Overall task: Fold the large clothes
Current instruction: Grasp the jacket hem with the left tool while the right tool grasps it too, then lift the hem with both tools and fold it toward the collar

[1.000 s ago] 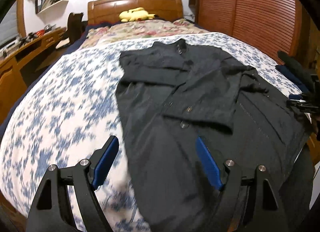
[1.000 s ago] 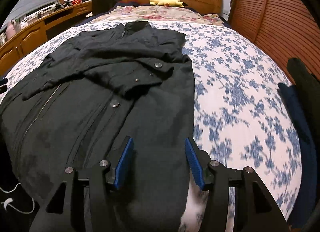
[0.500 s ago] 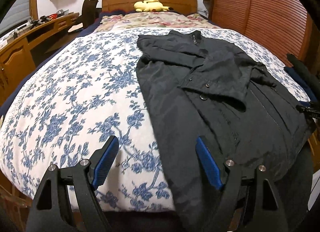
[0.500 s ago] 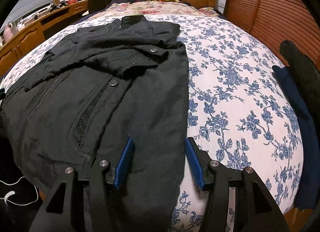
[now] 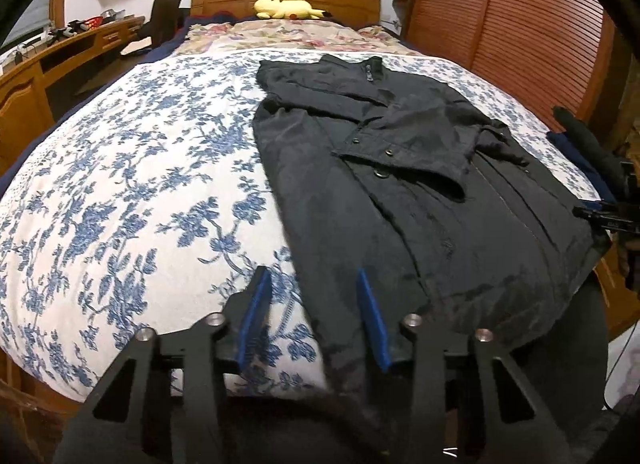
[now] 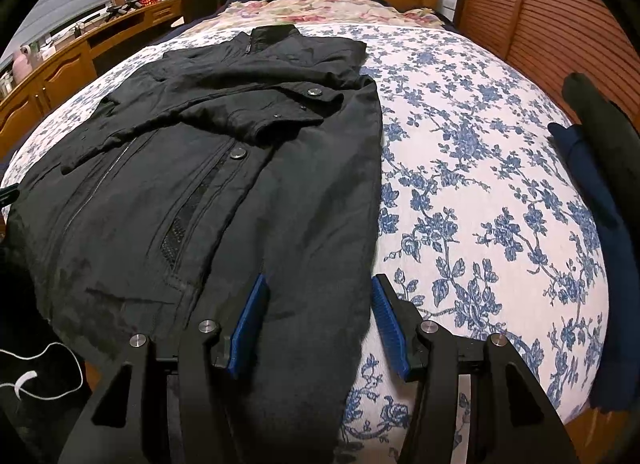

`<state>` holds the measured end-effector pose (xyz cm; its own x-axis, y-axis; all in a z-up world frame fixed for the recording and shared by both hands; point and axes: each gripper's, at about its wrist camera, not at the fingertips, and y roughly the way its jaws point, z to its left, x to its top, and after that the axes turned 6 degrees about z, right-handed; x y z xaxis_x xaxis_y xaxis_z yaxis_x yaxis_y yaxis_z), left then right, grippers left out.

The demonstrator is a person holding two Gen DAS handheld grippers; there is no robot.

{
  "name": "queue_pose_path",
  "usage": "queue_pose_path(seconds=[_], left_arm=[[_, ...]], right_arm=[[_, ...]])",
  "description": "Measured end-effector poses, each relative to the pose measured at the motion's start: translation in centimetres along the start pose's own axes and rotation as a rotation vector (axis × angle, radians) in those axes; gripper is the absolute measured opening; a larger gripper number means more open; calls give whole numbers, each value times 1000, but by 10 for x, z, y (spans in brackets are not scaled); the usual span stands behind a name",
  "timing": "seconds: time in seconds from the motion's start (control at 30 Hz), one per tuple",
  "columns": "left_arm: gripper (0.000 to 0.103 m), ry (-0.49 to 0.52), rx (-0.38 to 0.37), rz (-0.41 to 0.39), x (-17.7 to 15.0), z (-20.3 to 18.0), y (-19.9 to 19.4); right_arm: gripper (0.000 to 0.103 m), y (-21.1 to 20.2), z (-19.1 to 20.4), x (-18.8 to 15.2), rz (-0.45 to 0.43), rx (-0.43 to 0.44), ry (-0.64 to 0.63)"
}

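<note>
Black jacket (image 6: 224, 192) on floral bedspread (image 6: 460, 168), no legible writing or labels

The left gripper (image 5: 314, 314) is built from matte black, angular finger arms, each lined on its inner face with a ribbed blue pad (image 5: 255, 318). Four round silver screw heads are set across the black linkage, two per side. The right gripper (image 6: 320, 324) is made alike: black arms with triangular cut-outs, blue ribbed pads (image 6: 389, 326), and four silver screws (image 6: 209, 326).
</note>
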<state>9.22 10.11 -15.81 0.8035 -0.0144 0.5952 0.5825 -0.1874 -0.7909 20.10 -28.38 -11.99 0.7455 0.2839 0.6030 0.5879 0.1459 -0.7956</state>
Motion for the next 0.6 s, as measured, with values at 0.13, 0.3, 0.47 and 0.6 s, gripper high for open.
queue_pose_path(seconds=[0.13, 0.3, 0.47, 0.6], left_arm=[[39, 12, -16, 10, -3, -4, 1], [39, 5, -24, 17, -8, -4, 1], [31, 7, -43, 26, -10, -9, -1], [11, -3, -65, 28, -6, -9, -4]], right_arm=[[56, 1, 0, -3, -5, 11, 11], [56, 2, 1, -4, -6, 28, 19], [47, 1, 2, -5, -2, 59, 14], [32, 4, 5, -3, 2, 69, -8]])
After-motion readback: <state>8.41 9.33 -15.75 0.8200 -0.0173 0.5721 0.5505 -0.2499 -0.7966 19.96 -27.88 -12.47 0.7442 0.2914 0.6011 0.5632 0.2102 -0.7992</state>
